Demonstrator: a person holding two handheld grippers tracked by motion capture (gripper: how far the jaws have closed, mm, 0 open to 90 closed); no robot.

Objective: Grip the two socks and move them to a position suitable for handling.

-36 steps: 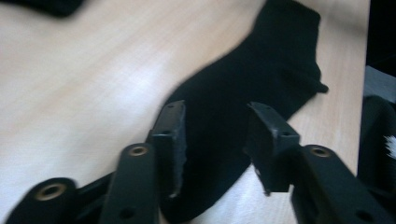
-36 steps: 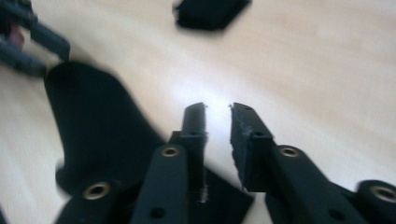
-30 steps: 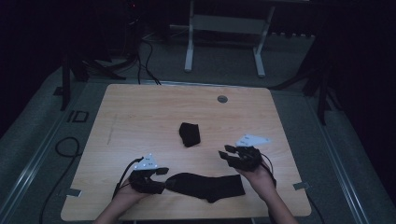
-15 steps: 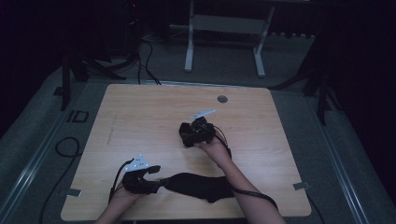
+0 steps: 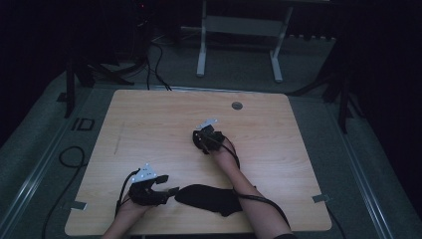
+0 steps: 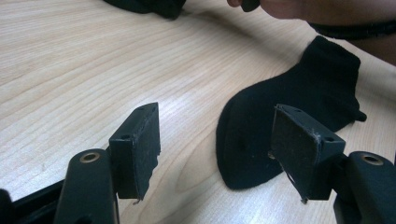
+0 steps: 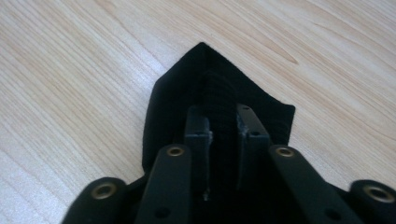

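Observation:
A flat black sock [image 5: 209,198] lies near the table's front edge; its toe end [image 6: 317,79] is just beyond my left gripper [image 6: 217,116]. That gripper [image 5: 168,189] rests low on the wood, open; its jaws have just been opening a little, and nothing is between the pads. At mid-table my right gripper [image 5: 201,144] points down onto a small folded black sock [image 7: 177,93]. Its jaws have just been closing, and the right gripper [image 7: 223,121] now pinches a raised ridge of that fabric. The person's right forearm crosses over the flat sock.
The wooden table [image 5: 149,124] has a round grommet hole [image 5: 237,105] near its far edge. Cables [image 5: 67,154] trail on the grey floor at the left. A white stand's legs [image 5: 201,55] rise beyond the table.
My right gripper has travelled from the table's front right to the folded sock at the middle, come down on it and closed on its fabric. The left gripper has stayed put.

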